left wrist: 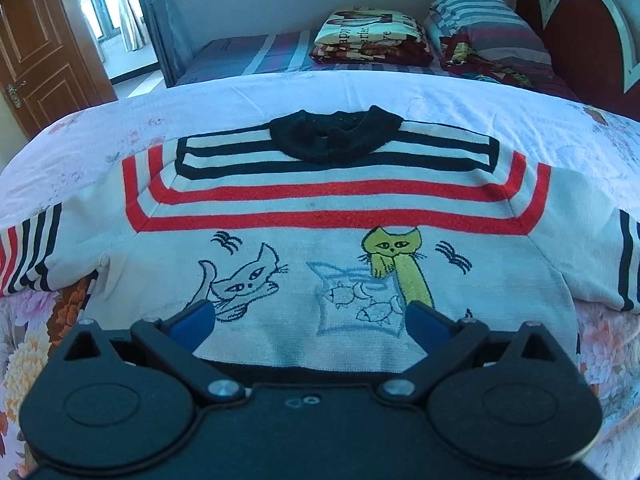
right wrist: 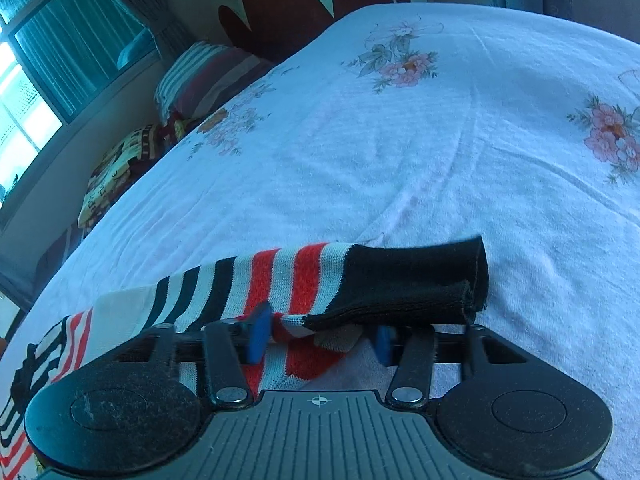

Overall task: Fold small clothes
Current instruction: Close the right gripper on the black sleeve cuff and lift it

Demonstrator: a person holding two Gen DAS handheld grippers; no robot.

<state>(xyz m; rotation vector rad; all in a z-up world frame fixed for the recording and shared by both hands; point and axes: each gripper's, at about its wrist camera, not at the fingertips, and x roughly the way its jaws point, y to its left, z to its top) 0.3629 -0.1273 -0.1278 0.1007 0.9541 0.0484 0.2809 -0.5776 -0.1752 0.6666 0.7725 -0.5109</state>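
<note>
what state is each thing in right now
sweater: spread flat on the bed, front up, not yet folded
sleeve: lies across the sheet, cuff end between the right tool's fingers
left tool: open, over the sweater's hem
right tool: partly closed around the sleeve, pads not clearly pressing it
blanket: folded, by the pillow
door: open

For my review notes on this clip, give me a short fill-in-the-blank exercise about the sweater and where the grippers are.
1. The white knitted sweater with red and black stripes has a collar coloured ____.
2. The embroidered cat draped over the fish bag is coloured ____.
3. Between the blue fingers of the right gripper lies the sweater's striped ____.
4. The sweater lies on a white bedspread printed with ____.

Missing words: black; yellow; sleeve; flowers
</note>
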